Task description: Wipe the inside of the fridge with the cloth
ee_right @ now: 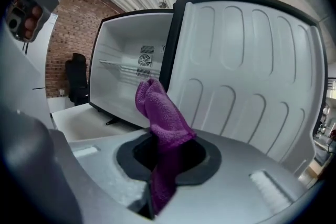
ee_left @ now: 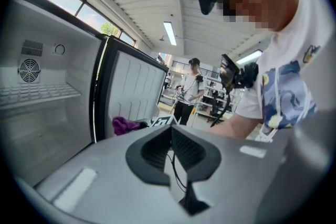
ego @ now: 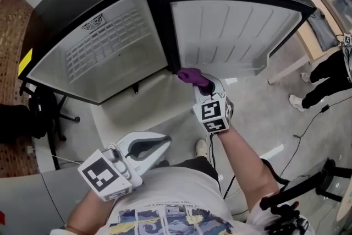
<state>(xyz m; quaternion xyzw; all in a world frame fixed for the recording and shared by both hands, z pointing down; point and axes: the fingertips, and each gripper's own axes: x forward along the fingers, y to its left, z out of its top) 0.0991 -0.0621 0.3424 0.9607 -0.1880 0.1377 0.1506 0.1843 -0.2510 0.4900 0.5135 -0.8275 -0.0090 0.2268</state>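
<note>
Step in hand: approach. The fridge [ego: 82,14] stands open, with its door [ego: 231,30] swung fully to the right. No contact between cloth and cavity wall shows, so wiping is judged not yet begun.

Right tool [ego: 206,88]: pinching the purple cloth [ego: 192,75]. The right gripper view shows the fabric clamped between the jaws, with a short tail hanging behind the grip.

Left tool [ego: 165,141]: pressed together on nothing, held close to the person's body and well apart from the fridge.

Cloth position: in front of the fridge, just beside the dark frame edge where the door meets the cavity, near the door's lower rim. Whether it touches the door liner cannot be told from the head view. The right gripper view suggests a gap.

Cloth orientation: bunched into a narrow roll. Its long axis runs along the jaws, and its free end points forward and away from the person, toward the hinge line.

Next move, as judged:
1. Swing the right tool leftward into the cavity.
2. Clear the frame edge and the wire shelf [ego: 104,44].
3. Press the free end flat on an inner wall before stroking
</note>
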